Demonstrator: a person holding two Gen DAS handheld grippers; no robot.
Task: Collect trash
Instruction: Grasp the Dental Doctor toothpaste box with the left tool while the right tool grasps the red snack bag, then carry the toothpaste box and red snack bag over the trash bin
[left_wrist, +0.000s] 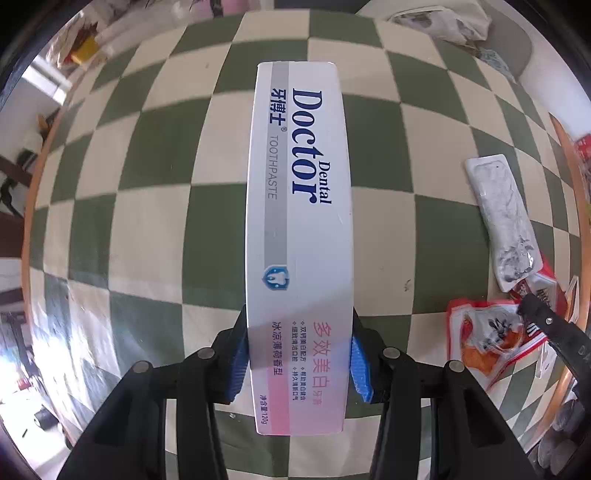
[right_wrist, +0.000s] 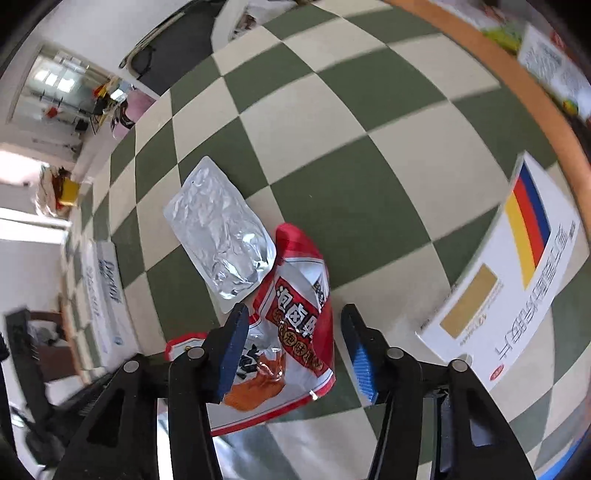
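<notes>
My left gripper (left_wrist: 299, 354) is shut on a white "Dental Doctor" toothpaste box (left_wrist: 299, 206), held lengthwise above the checkered tablecloth (left_wrist: 155, 206); the box also shows at the left of the right wrist view (right_wrist: 105, 291). My right gripper (right_wrist: 295, 350) is open, its fingers straddling a red and orange snack wrapper (right_wrist: 291, 325) that lies on the cloth. A silver foil pouch (right_wrist: 221, 236) lies just beyond the wrapper, touching it. In the left wrist view the wrapper (left_wrist: 487, 336) and pouch (left_wrist: 502, 218) lie at the right, with a right gripper finger (left_wrist: 546, 325) over the wrapper.
A white medicine box (right_wrist: 509, 280) with yellow, red and blue stripes lies right of the right gripper, near the table's wooden rim (right_wrist: 517, 74). A white bag (left_wrist: 447, 22) lies at the far edge. Room clutter shows beyond the table's left side.
</notes>
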